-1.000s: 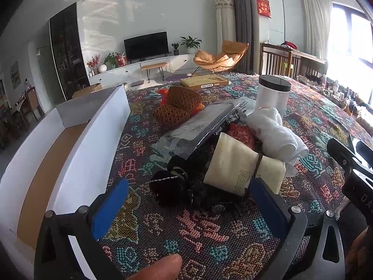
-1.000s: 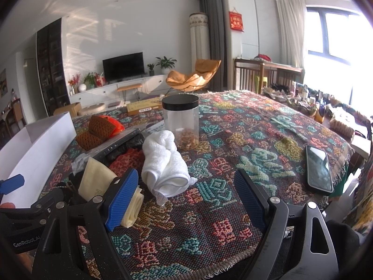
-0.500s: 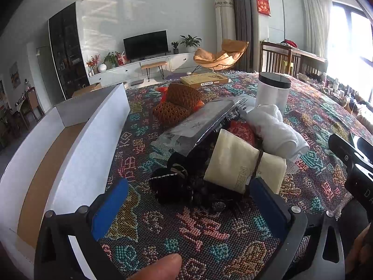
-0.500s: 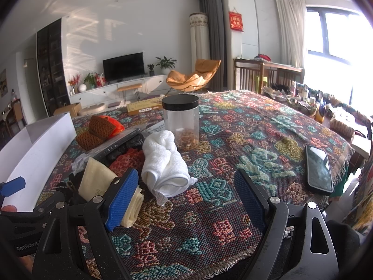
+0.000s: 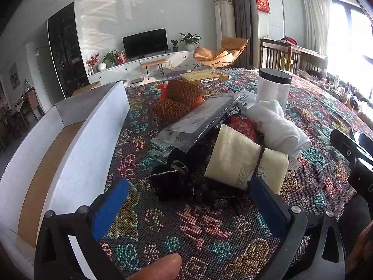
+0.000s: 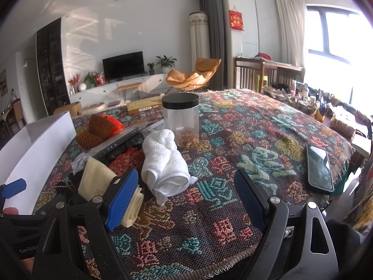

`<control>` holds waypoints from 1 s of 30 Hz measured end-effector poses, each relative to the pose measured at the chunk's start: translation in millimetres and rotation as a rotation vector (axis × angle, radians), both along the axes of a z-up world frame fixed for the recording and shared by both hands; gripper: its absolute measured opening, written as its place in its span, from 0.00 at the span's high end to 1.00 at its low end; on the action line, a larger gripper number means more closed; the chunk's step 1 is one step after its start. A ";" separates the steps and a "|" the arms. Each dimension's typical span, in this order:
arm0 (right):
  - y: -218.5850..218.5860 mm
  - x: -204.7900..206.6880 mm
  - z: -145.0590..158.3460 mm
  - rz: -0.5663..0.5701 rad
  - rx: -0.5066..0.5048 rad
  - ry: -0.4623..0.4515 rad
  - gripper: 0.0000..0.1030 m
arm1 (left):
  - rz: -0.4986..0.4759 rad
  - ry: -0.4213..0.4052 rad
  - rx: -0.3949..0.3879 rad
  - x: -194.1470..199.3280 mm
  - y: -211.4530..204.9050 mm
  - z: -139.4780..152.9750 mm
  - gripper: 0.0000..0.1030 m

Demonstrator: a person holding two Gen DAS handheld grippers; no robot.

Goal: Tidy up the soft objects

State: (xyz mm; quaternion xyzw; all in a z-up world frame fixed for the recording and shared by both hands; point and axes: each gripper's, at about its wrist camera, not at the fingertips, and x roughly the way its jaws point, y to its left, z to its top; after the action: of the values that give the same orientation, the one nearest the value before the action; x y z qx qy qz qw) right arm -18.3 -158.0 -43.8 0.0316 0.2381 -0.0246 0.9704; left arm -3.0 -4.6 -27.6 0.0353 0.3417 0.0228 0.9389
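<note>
A heap of soft things lies on the patterned tablecloth: a rolled white towel [image 5: 278, 126] [image 6: 163, 163], a folded cream cloth tied with a cord [image 5: 242, 161] [image 6: 98, 175], black fuzzy items [image 5: 177, 179], a red knit piece [image 6: 127, 158], a grey packaged item [image 5: 200, 119] and brown mesh pieces [image 5: 179, 100] [image 6: 98, 128]. My left gripper [image 5: 188, 207] is open and empty, just short of the black items and cream cloth. My right gripper [image 6: 186, 198] is open and empty, in front of the white towel.
A white open box with a brown floor [image 5: 70, 144] [image 6: 42, 149] stands left of the heap. A clear jar with a black lid [image 6: 181, 119] [image 5: 274, 86] stands behind the towel. A phone [image 6: 319, 168] lies at the right. A flat yellow box [image 5: 202, 75] lies at the far edge.
My left gripper has moved slightly forward toward the heap. The right gripper has hardly moved. Both stay open.
</note>
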 end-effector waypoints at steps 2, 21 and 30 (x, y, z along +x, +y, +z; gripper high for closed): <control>-0.1 0.0 -0.2 0.000 0.000 0.000 0.16 | 0.000 0.004 0.002 0.7 -0.3 -0.7 0.00; -8.2 2.5 -6.7 -0.004 0.047 0.022 0.16 | 0.012 0.043 -0.001 2.5 4.6 -9.4 0.00; -26.3 9.8 -13.3 0.018 0.161 0.076 0.16 | 0.025 0.152 -0.020 15.0 15.9 -39.0 0.00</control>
State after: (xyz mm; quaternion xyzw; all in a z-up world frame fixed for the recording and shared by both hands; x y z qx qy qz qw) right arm -8.5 -184.4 -57.1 0.1062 0.2764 0.0023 0.9552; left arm 12.1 11.3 -66.6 0.0231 0.4126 0.0282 0.9102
